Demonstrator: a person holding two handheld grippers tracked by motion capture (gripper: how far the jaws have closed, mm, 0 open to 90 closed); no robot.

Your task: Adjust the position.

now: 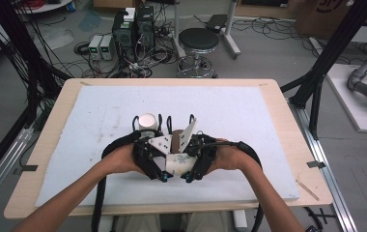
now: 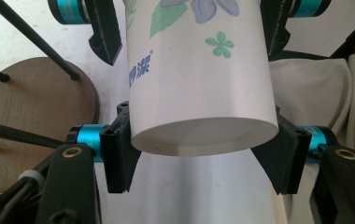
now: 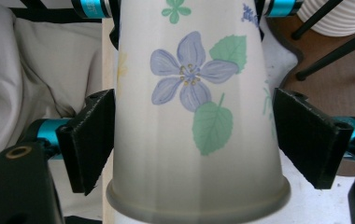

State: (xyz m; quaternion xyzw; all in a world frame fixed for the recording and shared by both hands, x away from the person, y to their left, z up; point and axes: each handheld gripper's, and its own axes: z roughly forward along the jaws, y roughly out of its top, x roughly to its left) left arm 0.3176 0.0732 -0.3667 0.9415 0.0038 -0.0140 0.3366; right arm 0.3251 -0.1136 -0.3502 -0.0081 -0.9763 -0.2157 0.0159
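A white paper cup (image 1: 176,164) printed with blue flowers and green leaves lies level between my two grippers, which face each other near the table's front edge. The left gripper (image 2: 198,154) is shut on the cup (image 2: 199,93) near its base, both pads pressing its wall. The right gripper (image 3: 196,140) stands open around the cup (image 3: 194,116) near its rim, with a gap at one pad. In the high view the left gripper (image 1: 166,162) and the right gripper (image 1: 187,162) are close together, a hand behind each.
A stack of white cups (image 1: 148,121) stands just beyond the grippers, next to a round brown wooden disc (image 2: 35,102). Thin black rods (image 2: 31,37) cross above the disc. A white mat (image 1: 94,111) covers the wooden table (image 1: 297,145). Light cloth (image 3: 40,70) lies below the table's near edge.
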